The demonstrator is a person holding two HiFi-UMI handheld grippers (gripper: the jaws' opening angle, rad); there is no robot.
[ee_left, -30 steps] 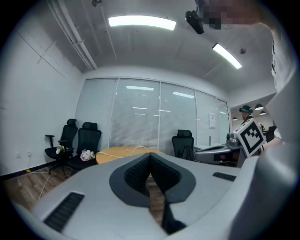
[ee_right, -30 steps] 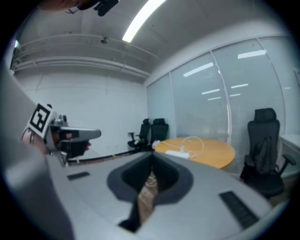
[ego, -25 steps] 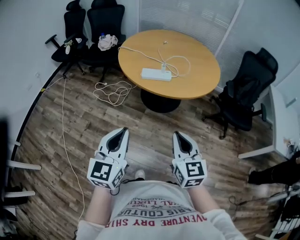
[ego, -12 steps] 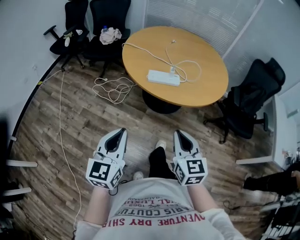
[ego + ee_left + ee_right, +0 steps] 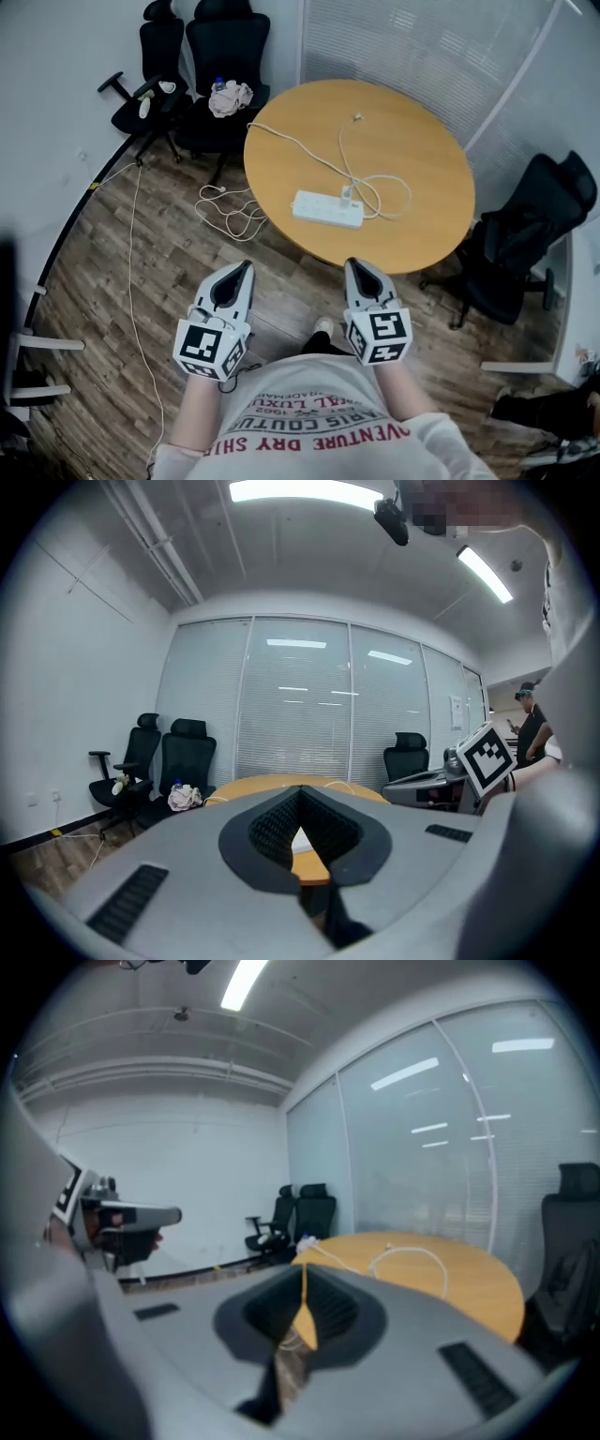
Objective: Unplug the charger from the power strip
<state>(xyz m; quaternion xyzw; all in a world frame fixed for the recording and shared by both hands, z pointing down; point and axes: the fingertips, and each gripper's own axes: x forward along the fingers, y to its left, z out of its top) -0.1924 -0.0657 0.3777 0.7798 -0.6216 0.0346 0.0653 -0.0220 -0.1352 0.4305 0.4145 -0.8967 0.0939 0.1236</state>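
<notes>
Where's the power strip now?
Head view, upper centre: the white power strip lies on the round table near its front edge, charger plugged into its right end.

So the power strip [image 5: 327,209] sat on the table [image 5: 412,131] near its front edge, charger [image 5: 346,194] plugged into its right end. Two chairs [image 5: 223,52] stood behind-left of it, another chair [image 5: 534,234] on the right, loose cable [image 5: 231,212] on the floor left.

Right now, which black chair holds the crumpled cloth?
The chair of the wall-side pair nearer the table: the crumpled cloth lies on its seat. Its neighbour and the lone chair across the table have no cloth.
</notes>
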